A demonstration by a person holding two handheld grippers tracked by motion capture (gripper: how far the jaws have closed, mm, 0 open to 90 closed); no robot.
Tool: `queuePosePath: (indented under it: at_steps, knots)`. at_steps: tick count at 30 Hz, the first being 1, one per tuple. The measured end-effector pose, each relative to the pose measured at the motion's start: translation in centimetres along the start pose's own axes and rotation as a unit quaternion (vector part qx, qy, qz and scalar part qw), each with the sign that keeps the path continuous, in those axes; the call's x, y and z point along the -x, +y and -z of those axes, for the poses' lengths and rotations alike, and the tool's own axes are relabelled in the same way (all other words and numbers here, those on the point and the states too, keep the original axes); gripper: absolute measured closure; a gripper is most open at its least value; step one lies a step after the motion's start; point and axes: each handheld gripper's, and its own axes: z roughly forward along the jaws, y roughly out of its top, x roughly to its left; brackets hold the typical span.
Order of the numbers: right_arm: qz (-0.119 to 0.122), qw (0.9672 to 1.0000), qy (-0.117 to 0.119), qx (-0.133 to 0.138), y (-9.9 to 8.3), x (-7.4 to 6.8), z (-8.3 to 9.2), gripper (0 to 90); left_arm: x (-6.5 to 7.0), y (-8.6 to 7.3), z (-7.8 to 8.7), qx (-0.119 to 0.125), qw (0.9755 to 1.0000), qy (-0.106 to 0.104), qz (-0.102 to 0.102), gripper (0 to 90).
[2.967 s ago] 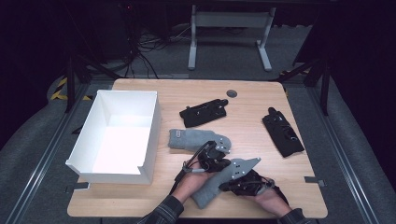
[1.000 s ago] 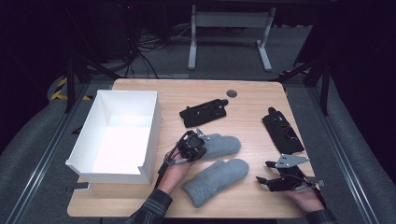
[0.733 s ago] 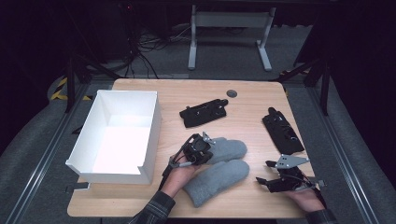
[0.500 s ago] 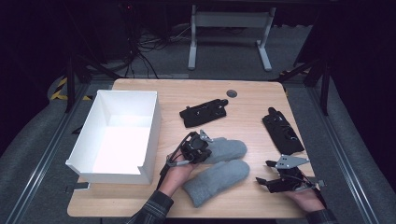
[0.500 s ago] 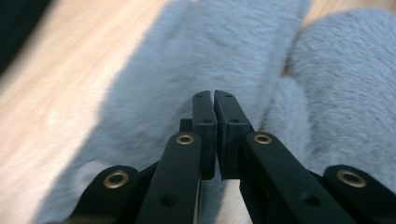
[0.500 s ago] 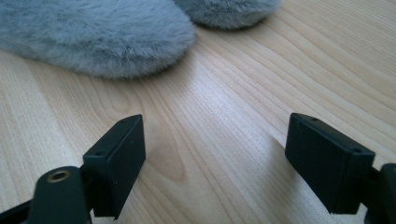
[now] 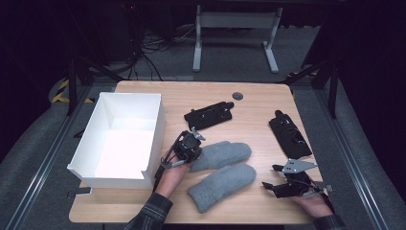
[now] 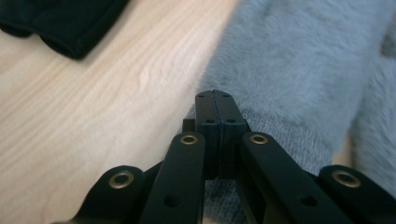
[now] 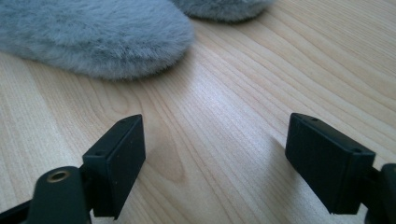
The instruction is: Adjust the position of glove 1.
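The left gripper (image 7: 189, 146) has its jaws pressed together on the cuff edge of the upper grey mitten (image 7: 221, 154), which lies at the counter's (image 7: 258, 103) centre beside the white box (image 7: 119, 139) at nine o'clock, probably so the mitten can be dragged there. The lower grey mitten (image 7: 221, 186) rests touching it toward six o'clock. The right gripper (image 7: 273, 184), jaws apart and empty, waits at three o'clock of that mitten, likely next.

bright tabletop, dark blurry surroundings
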Motion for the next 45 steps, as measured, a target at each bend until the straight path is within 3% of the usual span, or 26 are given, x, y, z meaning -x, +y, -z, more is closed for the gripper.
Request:
queuePosePath:
  at_steps: [6,9,11,14,15,19,24,28,33,39,45]
  knots:
    - [0.000,1.0000,0.000,0.000,0.0,0.0,0.0,20.7,1.4,-1.5,1.3,-0.011,0.9999,0.002,-0.006,90.0]
    - [0.000,1.0000,0.000,0.000,0.0,0.0,0.0,20.7,1.5,-1.7,1.7,0.000,1.0000,0.003,-0.005,86.1]
    - [0.000,1.0000,0.000,-0.001,0.0,0.0,0.0,20.6,1.4,-1.3,1.9,0.012,0.9999,-0.007,-0.006,81.2]
    - [0.000,1.0000,0.000,-0.001,0.0,0.0,0.0,20.6,1.5,-0.5,1.5,0.032,0.9992,-0.023,-0.012,72.2]
    - [0.000,1.0000,0.000,-0.001,0.0,0.0,0.0,20.6,1.6,-0.2,1.3,0.036,0.9989,-0.027,-0.013,65.1]
    - [0.000,1.0000,0.000,-0.001,0.0,0.0,0.0,20.6,1.8,0.8,0.3,0.053,0.9971,-0.049,-0.022,57.9]
    - [0.000,1.0000,0.000,-0.001,0.0,0.0,0.0,20.6,2.2,1.7,-1.3,0.038,0.9966,-0.063,-0.038,53.7]
    - [0.000,1.0000,0.000,-0.001,0.0,0.0,0.0,20.6,2.2,1.6,-2.4,0.023,0.9969,-0.063,-0.041,61.7]
    - [0.000,1.0000,0.000,0.000,0.0,0.0,0.0,20.6,2.0,1.6,-2.6,0.016,0.9963,-0.073,-0.043,82.8]
    - [0.000,1.0000,0.000,0.000,0.0,0.0,0.0,20.6,1.0,1.6,-1.8,0.030,0.9939,-0.103,-0.027,85.7]
    - [0.000,1.0000,0.000,0.000,0.0,0.0,0.0,20.6,0.2,1.8,0.5,0.051,0.9928,-0.105,-0.024,86.1]
